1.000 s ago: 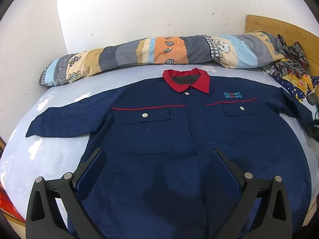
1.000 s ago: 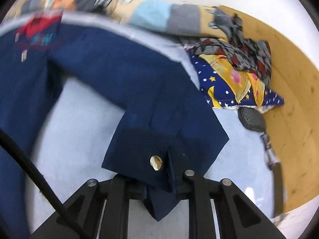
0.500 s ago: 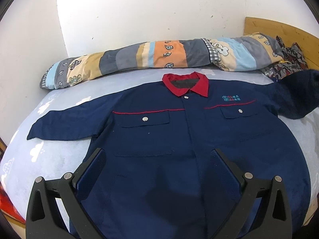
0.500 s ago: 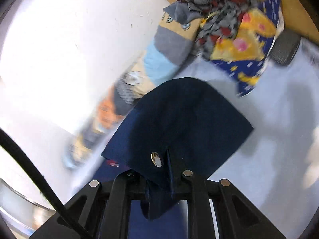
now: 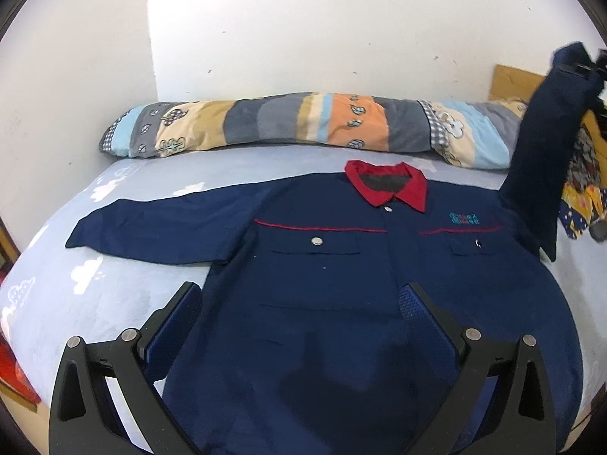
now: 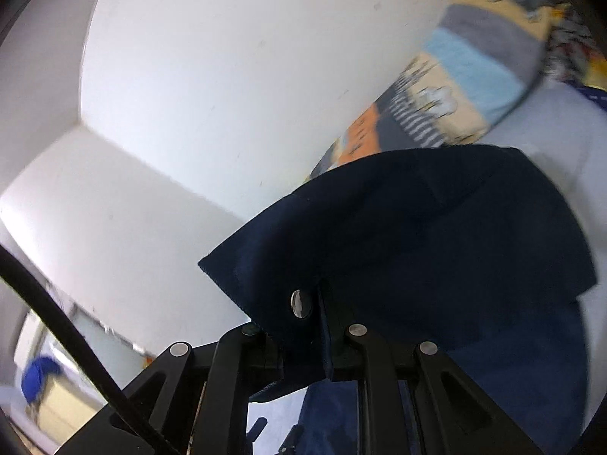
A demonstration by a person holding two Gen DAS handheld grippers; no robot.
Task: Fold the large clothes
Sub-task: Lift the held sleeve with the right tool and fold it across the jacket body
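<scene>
Jacket: navy work jacket [image 5: 334, 303] with a red collar [image 5: 387, 185] lies face up and buttoned on my pale blue bed sheet [image 5: 114, 284], chest flat, collar toward the rolled striped quilt [image 5: 303, 125] by the wall.

Right gripper: my right gripper [image 6: 315, 326] has its jaws pinched tight on the cuff [image 6: 299, 299] of one sleeve [image 5: 542, 144], right beside the cuff's silver snap. In the left view that sleeve hangs up off the bed at the right edge, pulled into a steep line from the shoulder.

Left gripper: my left gripper [image 5: 303, 303] hovers over the lower front of the jacket with its jaws spread wide and nothing between them.

Other sleeve: flat on the sheet [image 5: 151, 231], stretched out to the side, untouched.

Step in hand: I judge this to be the first sleeve fold, carrying the cuff across onto the chest.

How I do it well: I keep the pinch firm, since the hold is only at the cuff edge. I want the crease to fall along the shoulder seam, so I bring the cuff over in an arc and lower it, not drop it.

Watch for: dragging the body out of square; my free gripper could press down the hem if the chest starts to slide.

Progress: early, nothing folded yet.
</scene>
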